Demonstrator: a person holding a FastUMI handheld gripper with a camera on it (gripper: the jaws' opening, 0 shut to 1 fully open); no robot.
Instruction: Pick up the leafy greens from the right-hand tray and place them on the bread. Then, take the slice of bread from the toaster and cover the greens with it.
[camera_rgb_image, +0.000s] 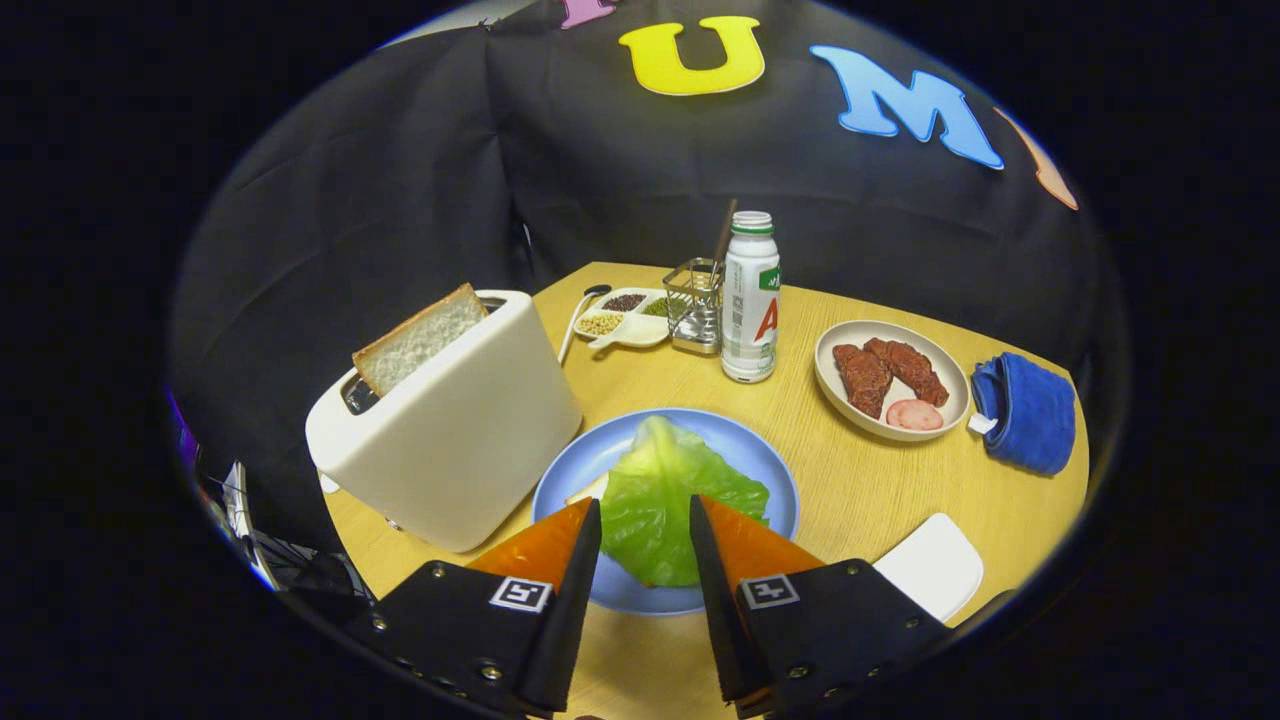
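wooden table (850, 490) holds one toaster (450, 430), one bread slice (420, 340), one lettuce leaf (665, 495); jaws released

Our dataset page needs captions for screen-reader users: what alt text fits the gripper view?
A green lettuce leaf lies on a blue plate, showing between the open jaws of the gripper. Beside the plate, a white toaster holds a bread slice; beyond stand a bottle and a meat plate.

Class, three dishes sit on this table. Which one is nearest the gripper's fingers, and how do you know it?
The blue plate under the lettuce leaf. The open gripper hovers right over it; the cream plate of meat and the divided dish of beans lie farther off.
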